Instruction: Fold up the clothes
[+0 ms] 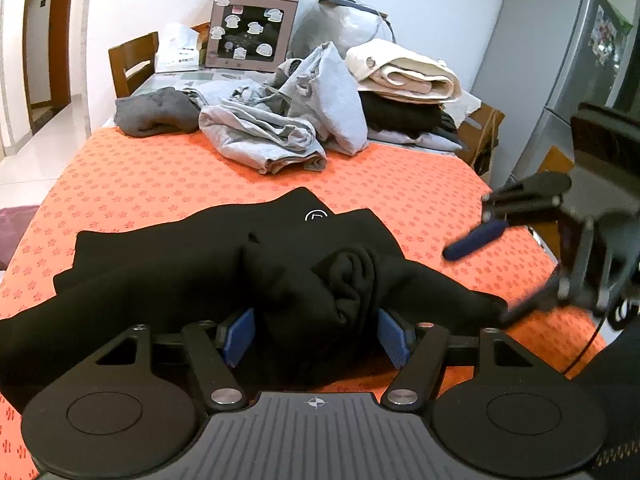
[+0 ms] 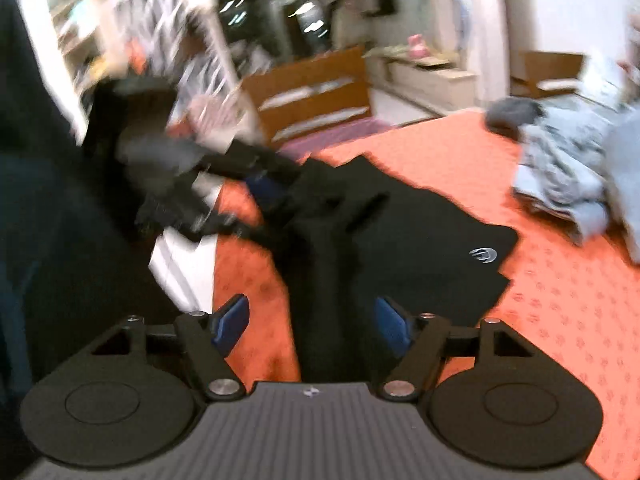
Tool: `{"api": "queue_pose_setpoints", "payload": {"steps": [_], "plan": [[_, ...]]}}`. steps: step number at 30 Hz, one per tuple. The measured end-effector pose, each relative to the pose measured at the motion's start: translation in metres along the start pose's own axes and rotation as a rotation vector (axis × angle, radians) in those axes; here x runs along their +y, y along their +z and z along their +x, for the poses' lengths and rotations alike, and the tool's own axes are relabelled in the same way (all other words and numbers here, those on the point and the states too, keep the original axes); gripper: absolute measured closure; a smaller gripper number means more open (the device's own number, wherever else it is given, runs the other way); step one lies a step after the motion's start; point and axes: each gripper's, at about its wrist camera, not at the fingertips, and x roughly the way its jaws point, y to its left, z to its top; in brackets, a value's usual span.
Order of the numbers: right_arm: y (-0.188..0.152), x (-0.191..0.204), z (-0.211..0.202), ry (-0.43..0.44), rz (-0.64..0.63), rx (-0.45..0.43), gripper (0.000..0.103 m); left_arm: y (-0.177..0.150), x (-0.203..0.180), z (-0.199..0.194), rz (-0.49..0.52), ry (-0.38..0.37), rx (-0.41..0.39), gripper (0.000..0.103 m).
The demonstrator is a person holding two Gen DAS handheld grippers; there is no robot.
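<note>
Two grippers work over a table (image 1: 132, 168) covered in an orange cloth with a small repeating flower print. A black garment (image 1: 248, 256) with a small pale logo lies spread across the near half of the table. The left gripper (image 1: 316, 336) has its jaws spread, with a bunched fold of that garment between the blue pads; whether the pads press on it cannot be told. The right gripper (image 2: 312, 320) also has its jaws spread, a strip of the black garment running between them without touching either pad. At the far end sit a heap of grey clothes (image 1: 276, 128), a dark grey item (image 1: 156, 112), and a stack of folded cream and black textiles (image 1: 404, 80). Behind stand a pink box with stickers (image 1: 252, 28), a wooden chair (image 1: 134, 62) and a grey fridge (image 1: 560, 64) against white walls.
</note>
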Motion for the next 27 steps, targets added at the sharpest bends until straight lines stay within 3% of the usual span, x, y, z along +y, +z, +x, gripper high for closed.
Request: {"api": "queue_pose_setpoints", "payload": {"steps": [3, 4, 5, 7, 11, 17, 22, 26, 27], "plan": [[-0.004, 0.010, 0.021, -0.091, -0.105, 0.093, 0.043, 0.001, 0.003, -0.001, 0.021, -0.021, 0.007, 0.034], [-0.003, 0.009, 0.023, -0.104, -0.111, 0.103, 0.064, 0.001, 0.003, -0.002, 0.032, -0.027, 0.010, 0.034], [-0.002, 0.008, 0.024, -0.107, -0.104, 0.106, 0.075, 0.001, 0.004, -0.004, 0.051, -0.035, 0.011, 0.034], [0.002, 0.005, 0.023, -0.120, -0.093, 0.100, 0.081, -0.001, 0.006, -0.010, 0.094, -0.039, 0.010, 0.034], [0.015, -0.010, 0.016, -0.135, -0.016, 0.051, 0.083, -0.007, 0.013, -0.025, 0.188, -0.006, -0.009, 0.034], [0.027, -0.027, 0.018, -0.138, 0.014, 0.045, 0.083, -0.015, 0.040, -0.049, 0.276, 0.138, -0.042, 0.034], [0.032, -0.034, 0.020, -0.118, 0.032, 0.048, 0.083, -0.020, 0.072, -0.064, 0.204, 0.258, -0.072, 0.019], [0.031, -0.036, 0.022, -0.094, 0.047, 0.055, 0.083, -0.025, 0.095, -0.065, 0.091, 0.202, -0.046, 0.020], [0.031, -0.037, 0.022, -0.088, 0.051, 0.056, 0.083, -0.026, 0.097, -0.064, 0.076, 0.184, -0.038, 0.026]]}}
